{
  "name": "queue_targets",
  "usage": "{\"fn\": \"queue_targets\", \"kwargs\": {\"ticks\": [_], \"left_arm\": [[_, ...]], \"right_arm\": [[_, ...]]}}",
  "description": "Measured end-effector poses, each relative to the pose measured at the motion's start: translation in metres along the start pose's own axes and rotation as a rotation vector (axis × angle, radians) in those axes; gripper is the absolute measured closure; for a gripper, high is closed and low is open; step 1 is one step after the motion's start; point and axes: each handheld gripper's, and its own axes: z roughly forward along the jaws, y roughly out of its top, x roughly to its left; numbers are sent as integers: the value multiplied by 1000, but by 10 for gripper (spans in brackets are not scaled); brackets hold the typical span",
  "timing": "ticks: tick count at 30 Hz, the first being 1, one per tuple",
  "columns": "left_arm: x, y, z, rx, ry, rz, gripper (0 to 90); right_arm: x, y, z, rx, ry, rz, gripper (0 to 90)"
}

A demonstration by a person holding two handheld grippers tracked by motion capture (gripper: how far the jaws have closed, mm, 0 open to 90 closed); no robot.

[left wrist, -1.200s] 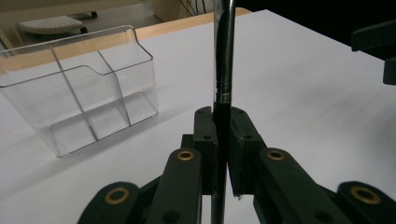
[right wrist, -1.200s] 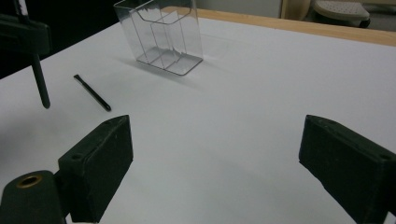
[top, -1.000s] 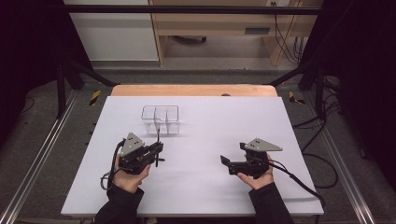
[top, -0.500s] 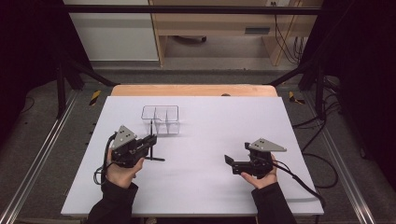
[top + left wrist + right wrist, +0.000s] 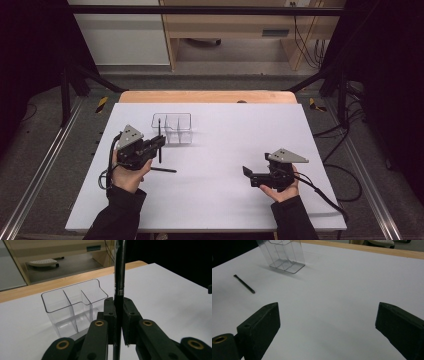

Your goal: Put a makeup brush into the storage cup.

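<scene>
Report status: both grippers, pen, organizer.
Left gripper shut on black pen, upright beside clear organizer. Right gripper open, empty. Second pen lying on table.

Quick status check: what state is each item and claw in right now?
Left claw: shut on black pen.
Black pen: held upright, lifted off the table.
Right claw: open, empty.
Second pen: lying flat on the table.
Clear organizer: upright, compartments empty.

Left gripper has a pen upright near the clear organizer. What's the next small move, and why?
Probably carry the pen forward over the clear organizer and lower it into a compartment: the left gripper clamps it upright, the compartments look empty, and the organizer sits just ahead.
</scene>
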Motion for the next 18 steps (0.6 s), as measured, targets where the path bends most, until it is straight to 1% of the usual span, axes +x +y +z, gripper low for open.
{"fn": "queue_targets", "kwargs": {"ticks": [8, 11, 14, 18], "left_arm": [[3, 11, 5, -6, 16, 6, 825], [4, 15, 6, -15, 17, 4, 825], [4, 18, 10, -11, 19, 15, 825], [4, 22, 14, -13, 19, 16, 825]], "right_arm": [[-1, 0, 0, 10, -27, -9, 47], [-1, -1, 0, 14, -27, -10, 47], [-1, -1, 0, 17, -28, -7, 46], [-1, -1, 0, 19, -30, -7, 45]]}}
